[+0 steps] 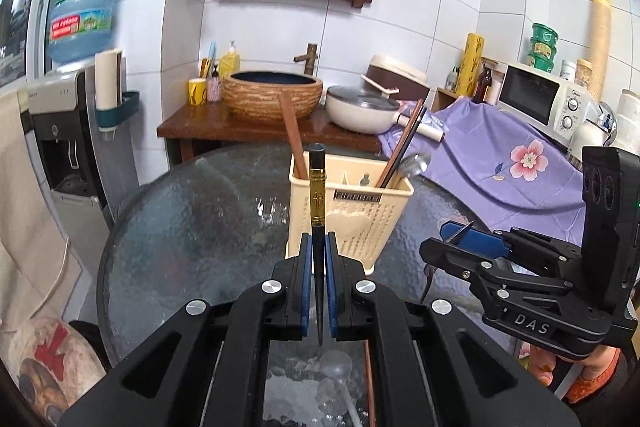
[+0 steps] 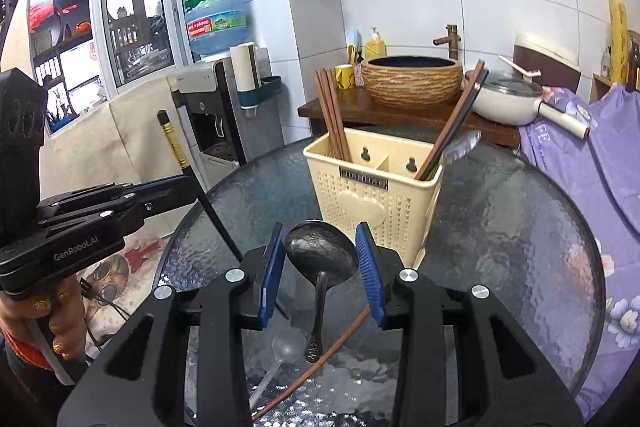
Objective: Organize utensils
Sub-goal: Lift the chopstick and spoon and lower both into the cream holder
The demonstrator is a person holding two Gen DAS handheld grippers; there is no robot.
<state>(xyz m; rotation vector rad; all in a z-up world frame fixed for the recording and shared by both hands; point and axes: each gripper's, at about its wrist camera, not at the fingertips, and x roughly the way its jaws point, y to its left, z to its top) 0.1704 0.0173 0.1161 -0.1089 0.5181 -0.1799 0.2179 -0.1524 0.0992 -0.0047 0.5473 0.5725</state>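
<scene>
- Left wrist view, nearest: the left claw (image 1: 319, 259) is clamped on one black chopstick (image 1: 317, 203) with a gold band; the stick stands upright between the blue pads (image 1: 306, 267), its thin tip pointing down behind them
- Under that claw, on the round glass tabletop (image 1: 192, 219), lie one clear plastic spoon (image 1: 335, 371) and one reddish-brown chopstick (image 1: 370, 383), seen only in part
- Right wrist view, nearest: the right claw (image 2: 320, 267) is partly closed around one dark metal spoon (image 2: 321, 255), its bowl between the blue pads and its handle hanging toward the camera; whether the pads press on the bowl I cannot tell from here
- Both claws are held above the tabletop, angled somewhat downward and aimed at the holder; the left one appears at the left edge of the right view with a hand (image 2: 44, 327) gripping its handle
- Farther out: one cream utensil holder (image 2: 376, 195) with perforated walls stands on the tabletop; about three brown chopsticks (image 2: 332, 115) lean in its left compartment, and two more sticks plus one silver spoon (image 2: 462, 147) lean in its right compartment
</scene>
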